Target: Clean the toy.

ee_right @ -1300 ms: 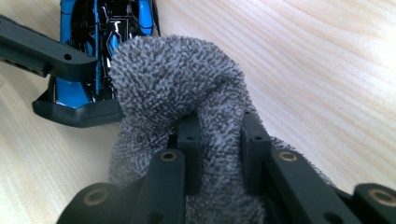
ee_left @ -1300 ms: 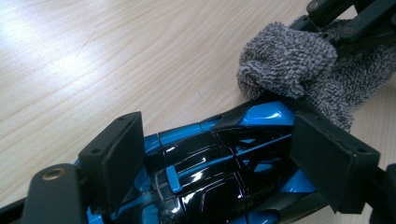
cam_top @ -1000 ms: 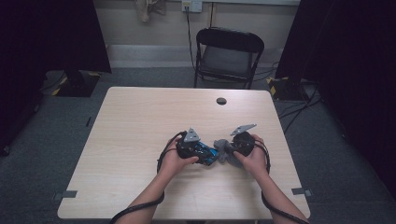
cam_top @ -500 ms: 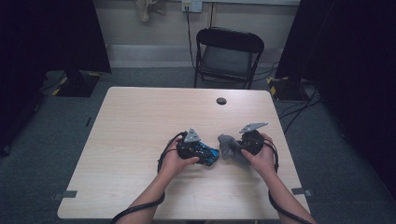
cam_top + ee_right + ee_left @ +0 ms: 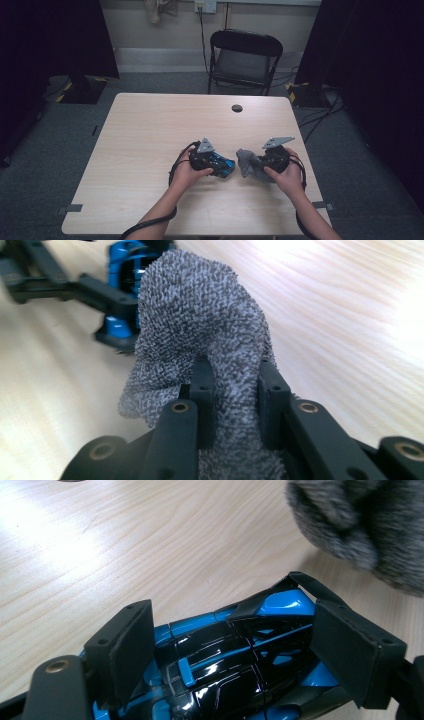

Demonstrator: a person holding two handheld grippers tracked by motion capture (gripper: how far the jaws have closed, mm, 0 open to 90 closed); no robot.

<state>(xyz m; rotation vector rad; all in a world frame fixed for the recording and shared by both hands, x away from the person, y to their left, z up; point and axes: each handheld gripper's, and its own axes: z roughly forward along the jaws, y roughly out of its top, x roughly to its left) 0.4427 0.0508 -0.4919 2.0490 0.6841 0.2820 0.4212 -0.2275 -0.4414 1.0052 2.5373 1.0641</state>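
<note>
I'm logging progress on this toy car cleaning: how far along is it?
Done: the left gripper clamps the blue and black toy car, and the right gripper pinches the grey cloth. In hand: the cloth hangs beside the car, apart from it. Left: wiping; whether any was done can't be told.

The high view looks forward and down from above the person's side of the table [image 5: 150, 150], far enough to take in a chair [image 5: 244, 60] beyond it. Each gripper view rides low and close along its own jaws. All three share the blue toy car [image 5: 222, 165] [image 5: 240, 655] [image 5: 122, 275] and grey cloth [image 5: 248, 164] [image 5: 360, 525] [image 5: 200, 335] — seen from opposite sides.
</note>
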